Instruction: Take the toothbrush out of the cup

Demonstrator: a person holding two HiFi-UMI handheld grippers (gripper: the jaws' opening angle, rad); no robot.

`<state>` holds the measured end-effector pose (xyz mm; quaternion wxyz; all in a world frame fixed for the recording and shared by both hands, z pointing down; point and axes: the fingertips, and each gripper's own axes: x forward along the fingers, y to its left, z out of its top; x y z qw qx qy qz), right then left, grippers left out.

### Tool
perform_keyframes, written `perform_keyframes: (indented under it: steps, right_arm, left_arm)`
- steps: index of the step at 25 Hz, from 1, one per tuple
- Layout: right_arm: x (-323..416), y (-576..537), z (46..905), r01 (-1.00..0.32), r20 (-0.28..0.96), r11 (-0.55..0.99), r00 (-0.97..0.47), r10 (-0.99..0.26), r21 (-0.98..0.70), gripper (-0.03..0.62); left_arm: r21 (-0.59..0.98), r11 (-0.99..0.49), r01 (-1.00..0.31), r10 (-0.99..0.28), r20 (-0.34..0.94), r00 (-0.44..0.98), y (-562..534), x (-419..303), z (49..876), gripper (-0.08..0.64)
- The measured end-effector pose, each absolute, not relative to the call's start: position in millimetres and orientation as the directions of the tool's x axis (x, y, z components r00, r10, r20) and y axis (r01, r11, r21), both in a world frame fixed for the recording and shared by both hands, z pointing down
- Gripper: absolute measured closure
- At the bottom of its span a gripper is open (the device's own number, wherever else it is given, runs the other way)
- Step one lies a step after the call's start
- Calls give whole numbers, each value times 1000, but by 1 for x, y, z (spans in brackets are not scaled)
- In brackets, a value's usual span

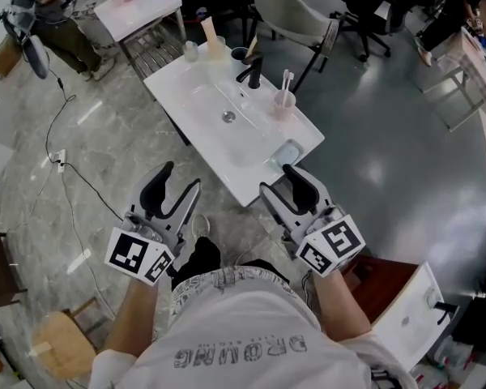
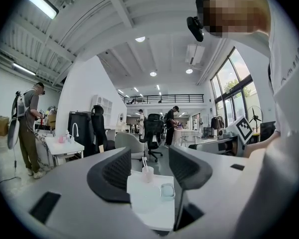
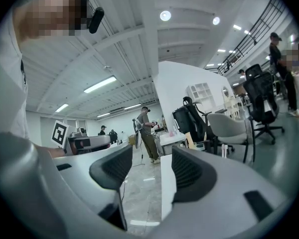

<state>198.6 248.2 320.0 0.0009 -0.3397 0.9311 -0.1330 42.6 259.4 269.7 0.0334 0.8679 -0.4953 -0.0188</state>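
A pink cup [image 1: 283, 101] with white toothbrushes [image 1: 287, 79] upright in it stands on the right rim of the white sink table [image 1: 196, 96], beside the black faucet [image 1: 253, 72]. Both grippers hover short of the table's near edge, pointing level at it. My left gripper [image 1: 179, 178] is open and empty; its view shows the cup [image 2: 147, 174] far ahead between the jaws. My right gripper [image 1: 279, 180] is open and empty too, near the table's front corner. In the right gripper view only the table's edge [image 3: 168, 193] shows between the jaws.
A pale soap dish [image 1: 287, 154] lies at the table's near corner, with small cups [image 1: 191, 51] at the far end. A grey chair [image 1: 287, 14] stands behind the table. A cable [image 1: 73, 193] runs across the floor at left, near a wooden stool [image 1: 61, 343].
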Motion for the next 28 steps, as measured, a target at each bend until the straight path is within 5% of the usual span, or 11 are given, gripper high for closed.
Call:
perform_keyframes:
  steps: [28]
  right_arm:
    - [40,64,365,-786,202,566,-614,-763,-250,351]
  left_arm:
    - [126,-641,-757,-761,26,648,37,-137,319,316]
